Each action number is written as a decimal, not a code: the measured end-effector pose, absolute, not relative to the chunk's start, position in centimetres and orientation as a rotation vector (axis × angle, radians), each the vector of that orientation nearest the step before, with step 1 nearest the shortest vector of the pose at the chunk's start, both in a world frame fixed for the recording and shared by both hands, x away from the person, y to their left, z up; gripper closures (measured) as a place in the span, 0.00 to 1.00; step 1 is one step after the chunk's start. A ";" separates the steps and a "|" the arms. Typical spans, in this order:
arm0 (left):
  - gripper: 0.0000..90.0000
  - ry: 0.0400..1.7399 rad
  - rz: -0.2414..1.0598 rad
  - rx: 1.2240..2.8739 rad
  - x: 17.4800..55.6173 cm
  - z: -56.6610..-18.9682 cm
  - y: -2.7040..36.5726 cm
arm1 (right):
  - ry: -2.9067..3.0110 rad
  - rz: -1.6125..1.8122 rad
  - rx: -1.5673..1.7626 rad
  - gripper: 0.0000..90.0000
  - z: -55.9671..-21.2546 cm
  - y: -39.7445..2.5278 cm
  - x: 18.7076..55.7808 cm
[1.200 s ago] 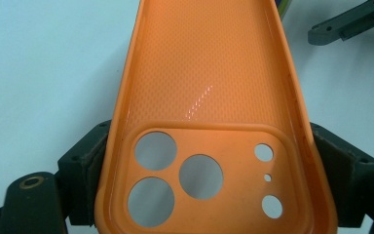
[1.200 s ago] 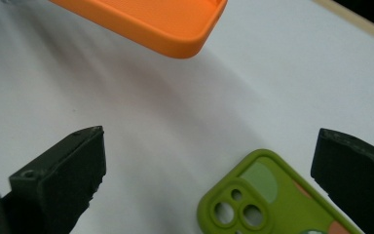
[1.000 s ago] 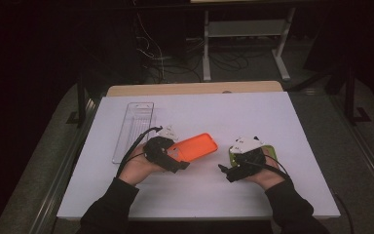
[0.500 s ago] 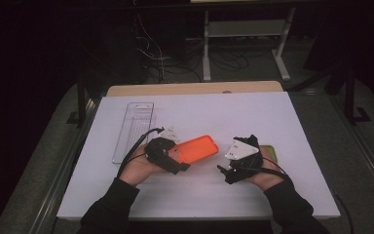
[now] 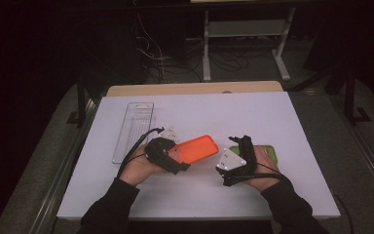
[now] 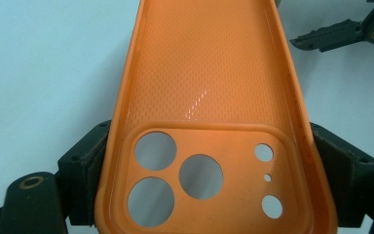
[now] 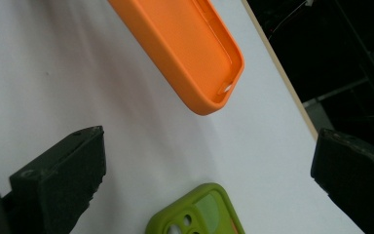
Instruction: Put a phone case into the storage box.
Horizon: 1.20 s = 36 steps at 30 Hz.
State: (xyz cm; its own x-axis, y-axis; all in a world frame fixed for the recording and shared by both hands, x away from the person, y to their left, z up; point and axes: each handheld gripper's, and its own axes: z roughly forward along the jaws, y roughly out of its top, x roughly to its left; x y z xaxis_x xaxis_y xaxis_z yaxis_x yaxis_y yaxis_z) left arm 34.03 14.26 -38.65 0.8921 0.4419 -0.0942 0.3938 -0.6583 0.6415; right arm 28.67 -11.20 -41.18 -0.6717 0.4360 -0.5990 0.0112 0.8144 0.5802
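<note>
So, going from the left of the high view: we've got a clear plastic tray point(image 5: 134, 129) lying lengthwise on the white table point(image 5: 272, 117), well apart from everything our hands are busy with. Next over, our left gripper point(image 5: 168, 157) is pinching the camera end of an orange phone case point(image 5: 195, 149). In the left gripper view the two black jaws press against both long edges of the orange phone case point(image 6: 209, 97), open side up, camera holes nearest us, so we can see the textured inside. The far end of the case angles away toward the right. Then our right gripper point(image 5: 237, 146) sits near that free end without touching it; in the right gripper view its jaws are spread wide with nothing between them but bare table. Just beyond it a green phone case point(image 5: 268, 152) lies flat on the table, camera cutout showing in the right gripper view point(image 7: 199, 214), close below the orange one's tip point(image 7: 195, 53) but apart from it.
</note>
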 end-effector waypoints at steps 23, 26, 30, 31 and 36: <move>0.17 0.618 0.076 2.345 34.1 -38.6 14.4 | 2.027 0.404 -0.045 0.00 -42.5 -9.4 27.5; 0.17 0.608 0.087 2.353 34.1 -38.5 14.5 | 2.000 0.375 -0.060 0.00 -42.8 -9.2 27.3; 0.17 0.615 0.077 2.347 34.1 -38.5 14.5 | 1.971 0.371 -0.085 0.00 -42.9 -9.0 27.2; 0.17 0.632 0.068 2.323 34.0 -38.6 14.4 | 1.962 0.369 -0.093 0.00 -42.8 -9.0 27.2; 0.17 0.629 0.065 2.333 34.0 -38.5 14.4 | 1.945 0.368 -0.111 0.02 -43.0 -8.4 27.0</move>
